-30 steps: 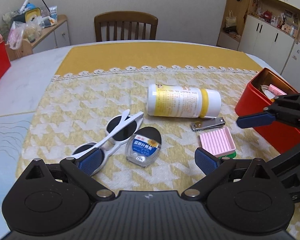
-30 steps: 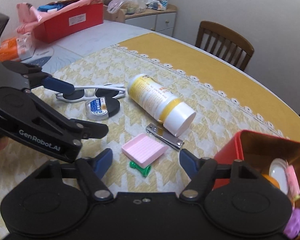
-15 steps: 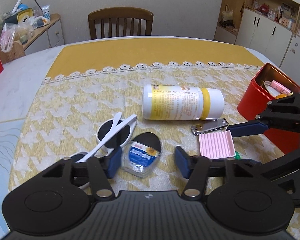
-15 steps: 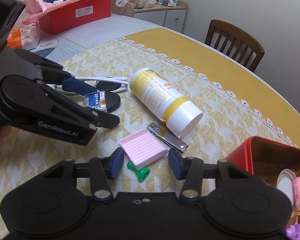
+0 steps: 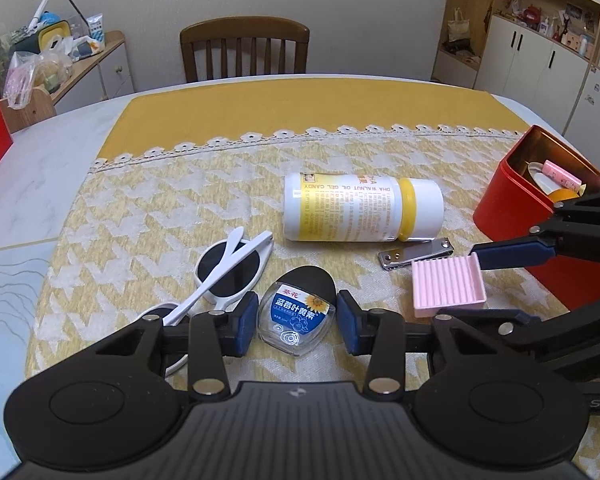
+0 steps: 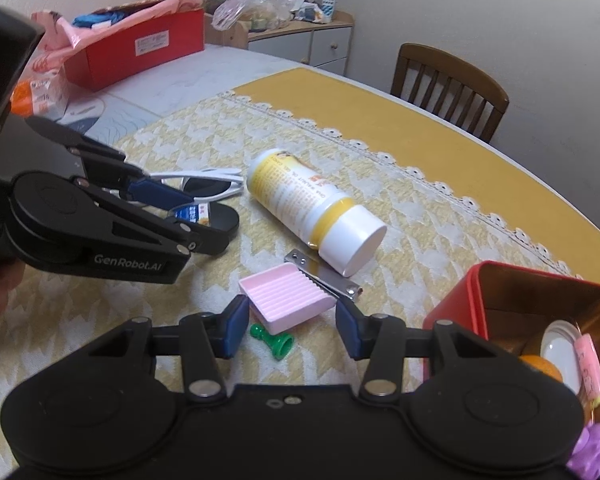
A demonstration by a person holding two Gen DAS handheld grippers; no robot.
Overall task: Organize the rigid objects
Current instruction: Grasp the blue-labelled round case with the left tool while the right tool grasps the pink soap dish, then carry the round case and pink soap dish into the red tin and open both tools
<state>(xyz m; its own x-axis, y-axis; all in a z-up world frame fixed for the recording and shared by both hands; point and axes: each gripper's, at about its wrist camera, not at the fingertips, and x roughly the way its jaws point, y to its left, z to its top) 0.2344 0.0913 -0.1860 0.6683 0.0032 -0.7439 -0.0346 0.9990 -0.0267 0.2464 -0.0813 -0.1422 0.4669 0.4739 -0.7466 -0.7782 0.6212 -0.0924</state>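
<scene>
Yellow houndstooth cloth with lace trim over a round desk (image 5: 40, 184); wooden chair (image 5: 244, 46) behind. On the cloth: white-framed dark sunglasses (image 5: 224, 268), white plastic bottle with yellow band (image 5: 360, 212) lying on its side, metal nail clipper (image 5: 416, 254) touching it, green pawn-shaped piece (image 6: 274, 340). Left gripper (image 5: 296, 324), jaws closing around small clear flat bottle with blue label and black cap (image 5: 298, 312), a slight gap visible at each pad. Right gripper (image 6: 290, 326) half closed astride pink ribbed rectangular tray (image 6: 286, 300); contact with pads not clear. Red metal tin (image 6: 456, 312) at right, holding small items.
</scene>
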